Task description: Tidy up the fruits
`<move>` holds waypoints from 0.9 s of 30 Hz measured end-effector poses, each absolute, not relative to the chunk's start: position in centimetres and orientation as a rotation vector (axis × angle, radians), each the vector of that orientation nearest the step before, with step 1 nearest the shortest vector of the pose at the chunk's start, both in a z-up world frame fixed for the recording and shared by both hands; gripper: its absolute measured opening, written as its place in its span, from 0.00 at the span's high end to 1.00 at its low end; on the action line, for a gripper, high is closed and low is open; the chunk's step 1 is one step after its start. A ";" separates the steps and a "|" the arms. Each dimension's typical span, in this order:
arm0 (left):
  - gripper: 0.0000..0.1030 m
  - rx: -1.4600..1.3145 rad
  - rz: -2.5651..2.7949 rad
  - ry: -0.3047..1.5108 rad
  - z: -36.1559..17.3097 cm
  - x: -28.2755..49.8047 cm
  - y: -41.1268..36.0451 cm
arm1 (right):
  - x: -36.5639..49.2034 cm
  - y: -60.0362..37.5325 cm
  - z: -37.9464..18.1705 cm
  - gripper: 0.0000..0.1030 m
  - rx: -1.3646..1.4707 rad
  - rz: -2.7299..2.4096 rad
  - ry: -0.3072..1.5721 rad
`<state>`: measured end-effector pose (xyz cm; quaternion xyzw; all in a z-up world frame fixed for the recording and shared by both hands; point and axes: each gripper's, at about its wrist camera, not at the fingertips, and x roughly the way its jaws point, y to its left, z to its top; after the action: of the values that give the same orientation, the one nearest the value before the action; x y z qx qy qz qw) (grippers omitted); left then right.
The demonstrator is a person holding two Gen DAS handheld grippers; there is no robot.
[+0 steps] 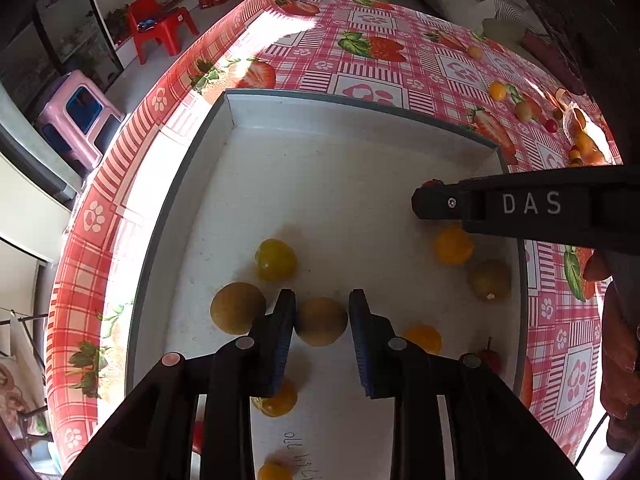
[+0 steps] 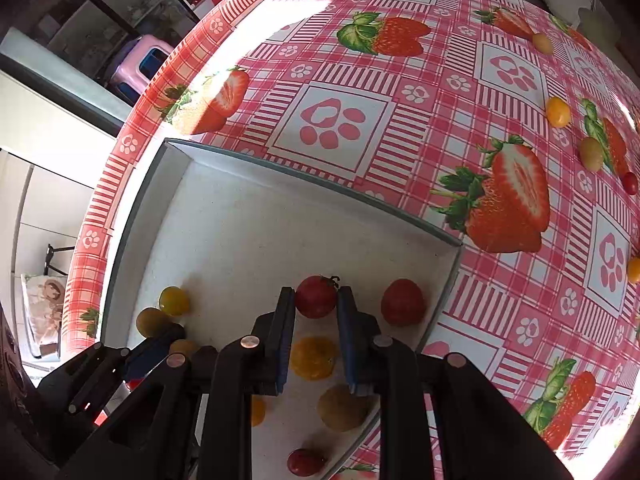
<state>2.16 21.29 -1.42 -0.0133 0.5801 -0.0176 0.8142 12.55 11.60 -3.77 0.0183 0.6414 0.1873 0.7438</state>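
Observation:
A white shallow tray (image 1: pixel 280 116) lies on the strawberry-print tablecloth and holds several small fruits. In the left wrist view my left gripper (image 1: pixel 322 320) points down into the tray. A round brown fruit (image 1: pixel 321 321) sits on the tray floor between its blue pads, which stand slightly apart from it, so the jaws are open. Another brown fruit (image 1: pixel 237 308) and a yellow tomato (image 1: pixel 275 259) lie just to its left. In the right wrist view my right gripper (image 2: pixel 317 300) is shut on a red cherry tomato (image 2: pixel 316 297) above the tray (image 2: pixel 256 160), next to a second red tomato (image 2: pixel 402 302).
Loose fruits lie on the cloth at the right: yellow (image 2: pixel 558 111), greenish (image 2: pixel 591 154) and a small red one (image 2: pixel 630 183). The right gripper's finger (image 1: pixel 440 204) reaches over the tray's right side. A red chair (image 1: pixel 158 26) and a pink stool (image 1: pixel 80 116) stand past the table's left edge.

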 end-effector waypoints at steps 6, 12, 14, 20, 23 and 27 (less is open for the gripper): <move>0.30 -0.015 -0.014 1.210 -0.6 1.8 21.3 | 12.6 11.7 -3.8 0.69 0.041 0.423 1.407; 0.30 -0.025 -0.002 1.240 0.2 0.9 21.9 | 11.6 10.8 -1.5 0.39 0.035 0.436 1.370; 0.30 -0.026 0.000 1.238 0.7 0.4 22.2 | 10.8 10.7 -0.3 0.26 0.026 0.439 1.358; 0.00 0.002 0.015 1.227 2.0 -1.1 23.0 | 8.3 10.6 2.4 0.15 -0.048 0.399 1.321; 0.00 0.011 0.024 1.256 1.9 -1.3 23.3 | 7.2 10.6 2.5 0.02 -0.087 0.379 1.324; 0.00 0.014 0.026 1.265 1.9 -1.7 23.3 | 6.3 10.2 2.2 0.00 -0.112 0.358 1.332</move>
<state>-1.71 23.33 1.87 0.0068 0.5910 0.0120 0.8066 6.29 10.23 2.20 -0.0516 0.6143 0.1650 0.7699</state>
